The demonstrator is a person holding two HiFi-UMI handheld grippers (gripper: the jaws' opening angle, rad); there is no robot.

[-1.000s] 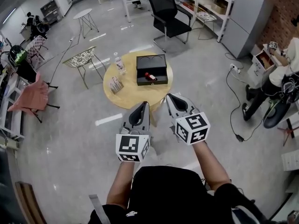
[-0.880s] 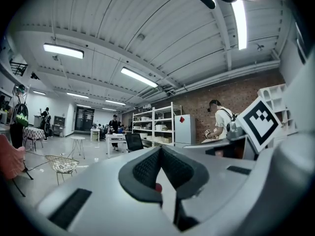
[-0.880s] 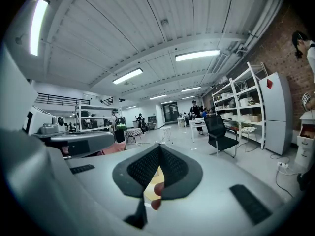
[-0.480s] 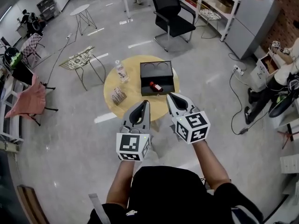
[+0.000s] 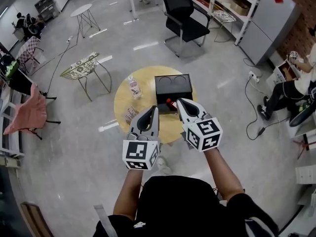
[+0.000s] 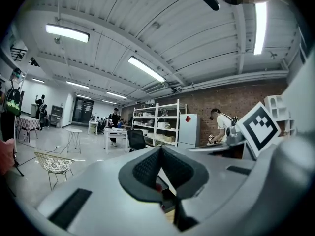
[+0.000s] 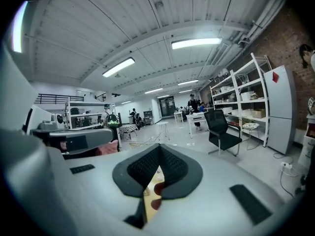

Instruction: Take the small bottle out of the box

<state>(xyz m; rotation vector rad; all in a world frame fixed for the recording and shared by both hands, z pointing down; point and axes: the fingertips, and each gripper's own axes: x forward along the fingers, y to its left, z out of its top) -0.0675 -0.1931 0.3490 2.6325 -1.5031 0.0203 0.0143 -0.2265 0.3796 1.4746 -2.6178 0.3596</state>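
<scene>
Two clenched, empty claws held above a round wooden tabletop that carries an open black box.

Head view: the left claw (image 5: 154, 110) and right claw (image 5: 179, 102) are smooth grey wedges, each backed by a cube of black-and-white square markers. Both are closed with nothing between the jaws, and their ribbed black pads (image 6: 145, 168) meet at the tip. The pale yellow tabletop (image 5: 148, 90) is a flat disc. At its 2 o'clock stands the rectangular box (image 5: 173, 84), whose raised lid shows two round hollows. The small red bottle (image 5: 170, 102) lies inside at the box's 7 o'clock, just beyond the right claw's tip. A clear water bottle (image 5: 134, 85) stands at 10 o'clock and a printed packet (image 5: 131, 113) lies at 8 o'clock. Compared with a second ago, the tabletop has come much closer to the claws, and the right claw's tip now overlaps the box's near edge.
</scene>
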